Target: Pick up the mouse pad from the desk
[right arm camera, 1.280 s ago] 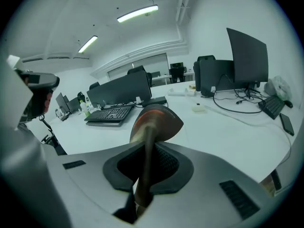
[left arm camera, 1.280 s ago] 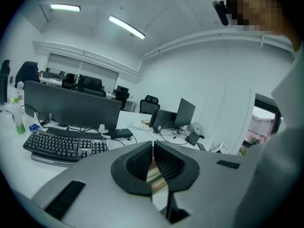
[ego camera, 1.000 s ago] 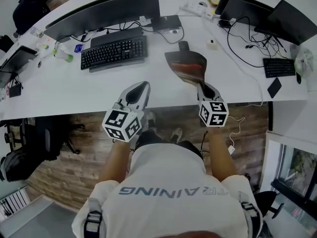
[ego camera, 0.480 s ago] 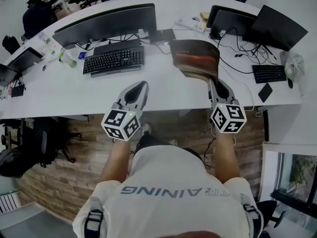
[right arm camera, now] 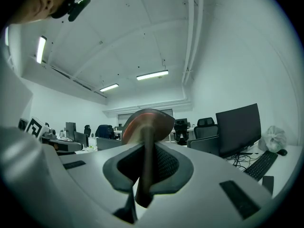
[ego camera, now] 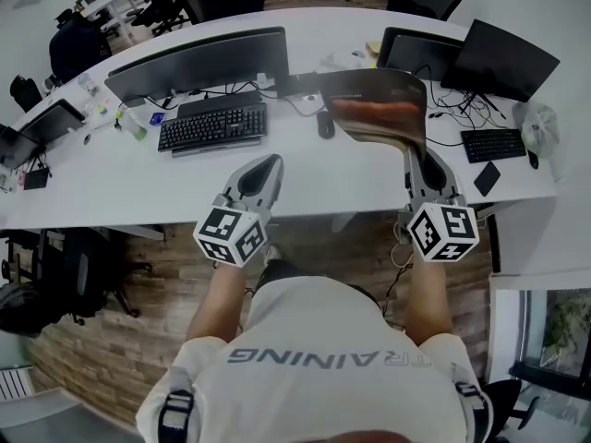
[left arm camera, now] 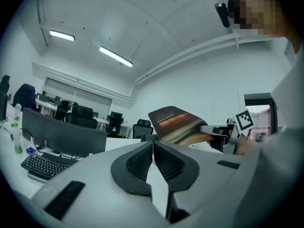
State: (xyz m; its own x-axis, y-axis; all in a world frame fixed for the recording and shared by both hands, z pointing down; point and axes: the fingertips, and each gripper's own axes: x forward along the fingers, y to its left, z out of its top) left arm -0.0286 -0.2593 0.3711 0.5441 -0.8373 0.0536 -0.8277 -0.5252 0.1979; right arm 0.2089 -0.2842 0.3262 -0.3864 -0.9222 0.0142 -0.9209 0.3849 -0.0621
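The mouse pad (ego camera: 379,109) is a dark sheet with an orange-red print. It hangs in the air above the white desk (ego camera: 120,187), bent and held by its near edge. My right gripper (ego camera: 413,155) is shut on that edge. In the right gripper view the mouse pad (right arm camera: 147,120) stands edge-on between the closed pads of the right gripper (right arm camera: 145,148). My left gripper (ego camera: 268,161) hovers over the desk's front edge, shut and empty. The left gripper (left arm camera: 153,144) shows its tips touching, with the mouse pad (left arm camera: 173,125) up to its right.
On the desk are a black keyboard (ego camera: 212,125), a wide monitor (ego camera: 199,63), a black mouse (ego camera: 324,124) and a bottle (ego camera: 132,125). To the right are dark screens (ego camera: 499,58), a second keyboard (ego camera: 499,144), cables and a phone (ego camera: 487,178). Office chairs stand behind.
My right gripper has risen with the mouse pad, lifting it well off the desk and uncovering the mouse. The left gripper has risen a little, still shut and empty.
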